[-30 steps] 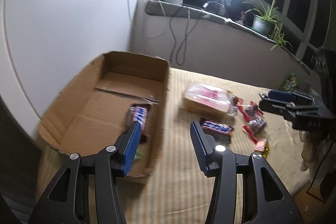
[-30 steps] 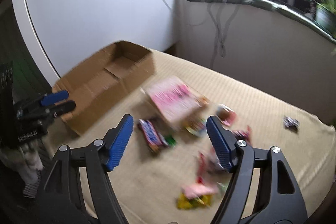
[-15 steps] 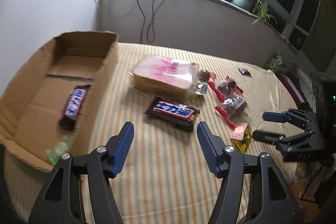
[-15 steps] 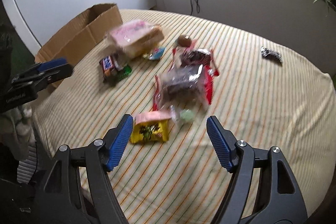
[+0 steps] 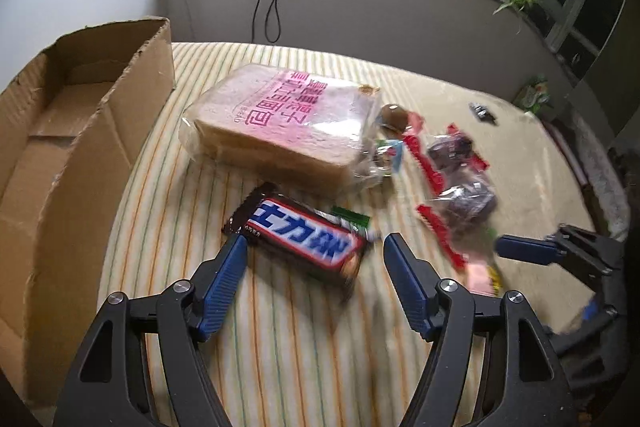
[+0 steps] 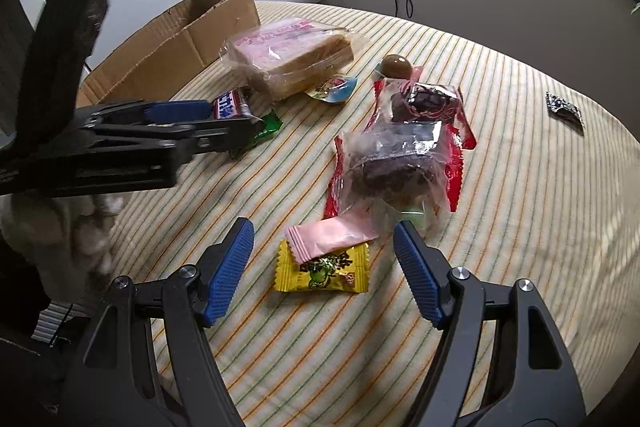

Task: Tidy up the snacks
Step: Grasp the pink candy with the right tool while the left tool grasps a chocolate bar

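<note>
Brown-wrapped chocolate bar (image 5: 298,237) lies flat on the striped bench (image 5: 280,347), just ahead of the left claw (image 5: 314,269), long axis slanting across the gap. Jaws have just been opening, nothing gripped. Right claw (image 6: 322,267), wide and empty, hovers nearer the yellow candy (image 6: 322,269).

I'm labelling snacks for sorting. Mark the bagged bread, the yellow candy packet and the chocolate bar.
bagged bread (image 5: 280,119), left wrist view, on the pink printed top face.
yellow candy packet (image 6: 324,273), right wrist view, on the middle of its printed front.
chocolate bar (image 5: 300,237), left wrist view, on the blue lettering of the wrapper.
</note>
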`<action>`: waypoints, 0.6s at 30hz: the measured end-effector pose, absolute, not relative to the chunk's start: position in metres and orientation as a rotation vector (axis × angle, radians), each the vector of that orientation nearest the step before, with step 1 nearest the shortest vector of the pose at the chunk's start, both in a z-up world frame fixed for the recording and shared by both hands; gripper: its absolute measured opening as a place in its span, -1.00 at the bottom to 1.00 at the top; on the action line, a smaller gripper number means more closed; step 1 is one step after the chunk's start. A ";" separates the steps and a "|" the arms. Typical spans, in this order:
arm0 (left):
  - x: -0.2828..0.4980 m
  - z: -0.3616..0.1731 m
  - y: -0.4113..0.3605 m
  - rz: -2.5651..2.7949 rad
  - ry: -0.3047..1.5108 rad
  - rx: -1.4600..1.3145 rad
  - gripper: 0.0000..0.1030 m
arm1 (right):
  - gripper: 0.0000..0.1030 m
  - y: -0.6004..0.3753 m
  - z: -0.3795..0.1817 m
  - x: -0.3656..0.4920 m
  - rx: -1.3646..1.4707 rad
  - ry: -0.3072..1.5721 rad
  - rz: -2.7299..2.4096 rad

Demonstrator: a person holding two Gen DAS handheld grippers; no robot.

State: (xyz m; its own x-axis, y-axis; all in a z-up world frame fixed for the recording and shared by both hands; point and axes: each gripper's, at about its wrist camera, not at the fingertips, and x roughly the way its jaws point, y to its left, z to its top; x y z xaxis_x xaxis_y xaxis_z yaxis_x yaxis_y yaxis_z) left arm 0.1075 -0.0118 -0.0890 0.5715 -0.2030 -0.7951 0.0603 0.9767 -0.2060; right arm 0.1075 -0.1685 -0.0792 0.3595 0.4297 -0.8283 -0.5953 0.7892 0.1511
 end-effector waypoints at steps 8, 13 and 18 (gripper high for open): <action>0.114 -0.091 -0.008 -0.130 0.955 -0.165 0.38 | 0.46 -0.164 -0.082 0.112 -0.204 1.001 0.661; 0.115 -0.092 -0.001 -0.114 0.949 -0.170 0.31 | 0.37 -0.162 -0.078 0.112 -0.195 1.020 0.663; 0.114 -0.092 0.004 -0.109 0.947 -0.160 0.02 | 0.26 -0.154 -0.087 0.111 -0.248 1.038 0.680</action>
State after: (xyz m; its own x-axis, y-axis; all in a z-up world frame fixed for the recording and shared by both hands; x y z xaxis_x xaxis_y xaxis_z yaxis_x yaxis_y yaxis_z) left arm 0.1137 0.0042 -0.0920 0.5796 -0.1629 -0.7985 0.0224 0.9826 -0.1842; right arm 0.1106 -0.1540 -0.0872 0.3280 0.4000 -0.8558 -0.6247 0.7714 0.1211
